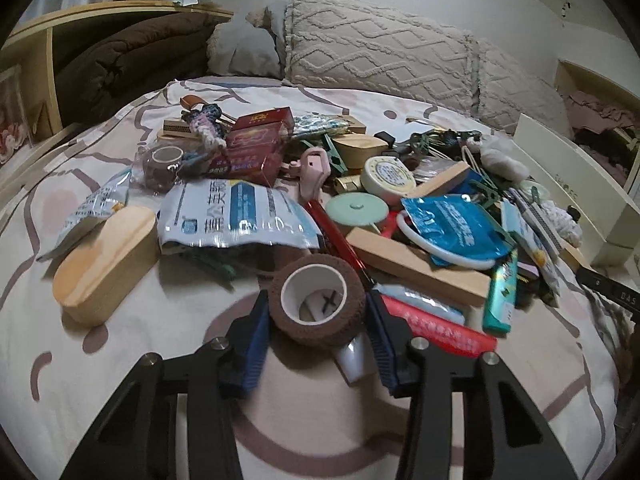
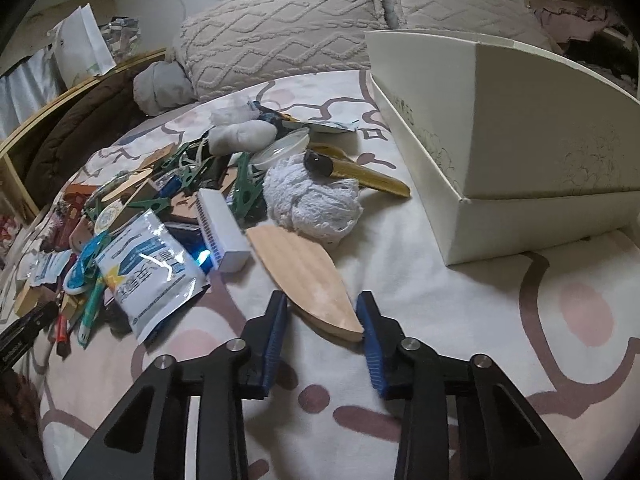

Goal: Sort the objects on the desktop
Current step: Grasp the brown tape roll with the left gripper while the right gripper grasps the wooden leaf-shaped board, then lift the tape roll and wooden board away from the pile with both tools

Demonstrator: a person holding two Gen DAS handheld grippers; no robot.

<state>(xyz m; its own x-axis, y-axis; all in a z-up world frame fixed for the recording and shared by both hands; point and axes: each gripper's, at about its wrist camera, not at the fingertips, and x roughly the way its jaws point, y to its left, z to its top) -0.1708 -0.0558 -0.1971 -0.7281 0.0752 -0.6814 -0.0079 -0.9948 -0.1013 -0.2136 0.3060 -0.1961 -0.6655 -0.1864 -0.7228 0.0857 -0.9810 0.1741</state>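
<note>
Left gripper (image 1: pixel 318 320): fingers spread, blue pads flanking the brown tape roll (image 1: pixel 317 302). The roll lies on its side between them, core hole facing the camera; pad contact cannot be confirmed, a thin gap seems to remain each side.

Right gripper (image 2: pixel 322 320): fingers spread, straddling the near pointed tip of the flat wooden leaf-shaped piece (image 2: pixel 306 280). Its long axis runs away from the fingers, up-left toward the white yarn ball (image 2: pixel 312 204). The right pad looks to be touching the tip edge.

Cream box (image 2: pixel 520 184) sits right of the wooden piece, well apart from the clutter pile; the right gripper is the nearer one.

Judgement: closing straight in should take either item.
</note>
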